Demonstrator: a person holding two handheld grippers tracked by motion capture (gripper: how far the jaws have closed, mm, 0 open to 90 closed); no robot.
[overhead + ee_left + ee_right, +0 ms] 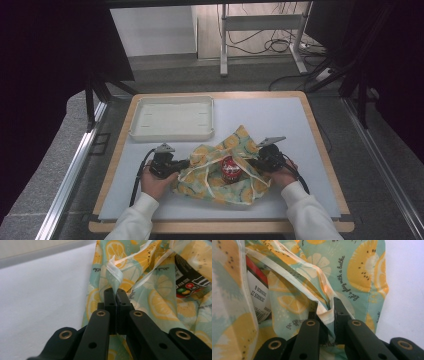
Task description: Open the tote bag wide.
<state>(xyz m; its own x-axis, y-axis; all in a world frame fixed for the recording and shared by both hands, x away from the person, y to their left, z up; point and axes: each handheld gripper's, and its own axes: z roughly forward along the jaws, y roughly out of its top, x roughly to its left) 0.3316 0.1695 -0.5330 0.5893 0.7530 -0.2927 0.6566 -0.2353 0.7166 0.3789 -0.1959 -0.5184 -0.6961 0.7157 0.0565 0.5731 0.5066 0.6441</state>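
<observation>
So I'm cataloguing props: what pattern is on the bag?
The bag is pale teal with yellow-orange citrus slices and small script lettering, clearest in the right gripper view.

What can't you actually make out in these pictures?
- Can: the lemon-print cloth hides its lower body in the high view.
- Its label: cut off by cloth folds in the right gripper view.
- Tray: any markings inside are too small in the high view.

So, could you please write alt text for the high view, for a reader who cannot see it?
A person's two hand-held grippers, the left gripper and the right gripper, pinch opposite edges of a lemon-print bag lying on a white table, with a red packet showing inside. An empty white tray sits behind.
</observation>
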